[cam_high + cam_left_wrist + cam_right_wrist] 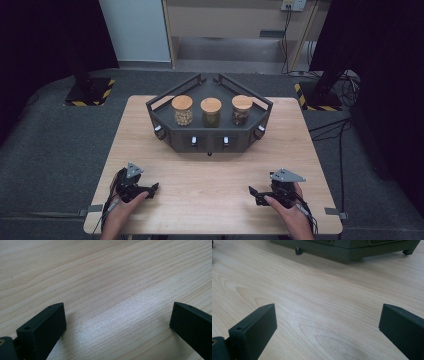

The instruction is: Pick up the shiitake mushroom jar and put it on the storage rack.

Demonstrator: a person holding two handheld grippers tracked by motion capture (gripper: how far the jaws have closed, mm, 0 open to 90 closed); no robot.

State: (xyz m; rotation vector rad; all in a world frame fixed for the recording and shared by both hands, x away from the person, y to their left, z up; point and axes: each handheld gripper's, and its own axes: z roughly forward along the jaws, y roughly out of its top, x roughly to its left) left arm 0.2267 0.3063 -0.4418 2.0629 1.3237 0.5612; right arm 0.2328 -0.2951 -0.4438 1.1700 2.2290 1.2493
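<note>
High view: three cork-lidded jars (211,111) standing upright in a row on a dark rack (165,126) at the far middle of the table (210,180), well apart from both grippers. Left gripper (150,189) and right gripper (254,192) resting low near the front edge, pointing inward at each other, about equally far from the rack. Both sets of jaws spread wide, holding nothing. Next likely a forward reach.

Lab/test rig: dark curtains, hazard-taped stand bases (89,92), loose cables (334,125), wood table (210,200).
</note>
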